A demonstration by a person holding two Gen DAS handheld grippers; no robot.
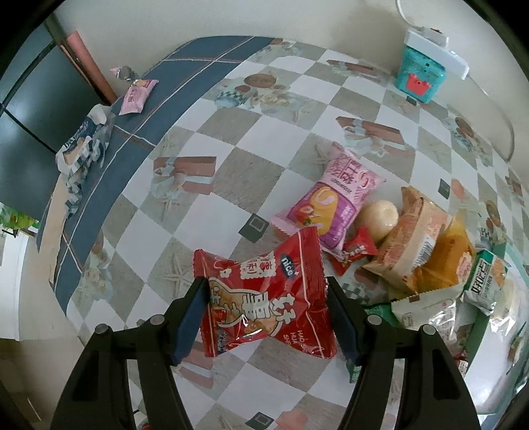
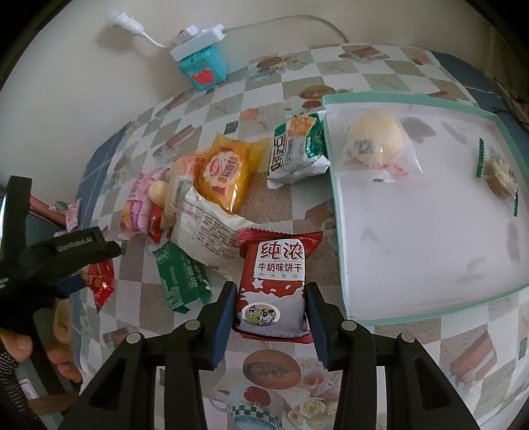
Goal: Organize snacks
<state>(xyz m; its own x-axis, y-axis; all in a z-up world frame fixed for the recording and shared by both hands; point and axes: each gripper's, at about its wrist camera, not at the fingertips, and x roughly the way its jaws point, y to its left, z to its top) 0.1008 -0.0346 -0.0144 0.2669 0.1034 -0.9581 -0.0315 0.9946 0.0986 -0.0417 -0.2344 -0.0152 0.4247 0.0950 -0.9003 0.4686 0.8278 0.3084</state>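
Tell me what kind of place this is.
Probably a home dining or kitchen table: a checkered tablecloth printed with cakes, a teal toy-like box by a white wall plug, and wrapped snacks beside a shallow teal-rimmed tray.

Left tool [image 1: 266, 317] grips red packet [image 1: 264, 297] (apparently lifted).

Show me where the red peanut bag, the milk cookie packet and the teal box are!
red peanut bag [image 1: 264, 297], left wrist view, middle of its front.
milk cookie packet [image 2: 276, 274], right wrist view, white label area.
teal box [image 2: 203, 67], right wrist view, front face.
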